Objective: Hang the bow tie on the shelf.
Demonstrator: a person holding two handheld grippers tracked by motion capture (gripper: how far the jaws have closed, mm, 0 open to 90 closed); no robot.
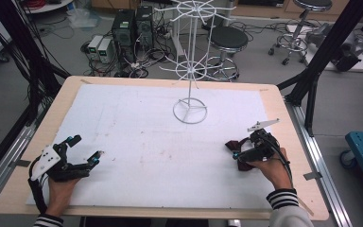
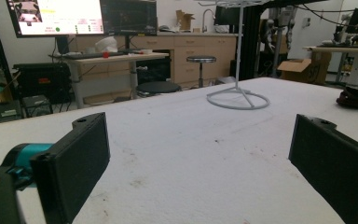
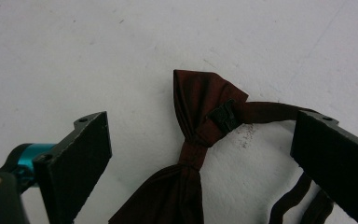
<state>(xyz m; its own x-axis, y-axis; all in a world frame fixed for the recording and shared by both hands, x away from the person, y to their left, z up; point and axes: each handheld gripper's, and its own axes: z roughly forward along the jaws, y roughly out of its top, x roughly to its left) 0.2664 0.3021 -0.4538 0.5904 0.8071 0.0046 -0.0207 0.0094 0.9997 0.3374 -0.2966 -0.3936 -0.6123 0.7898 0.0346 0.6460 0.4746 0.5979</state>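
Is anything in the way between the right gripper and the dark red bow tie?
Nothing visible is. In the right gripper view the bow tie lies flat on the white mat, in the gap between the open jaws of the right gripper. Its strap runs past the right-hand jaw. The wire rack stands farther back.

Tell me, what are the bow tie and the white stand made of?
The bow tie looks like dark red woven cloth with a slight sheen, showing soft folds and a strap. The white stand seems thin metal wire, painted white: stiff, skinny rods and rings.
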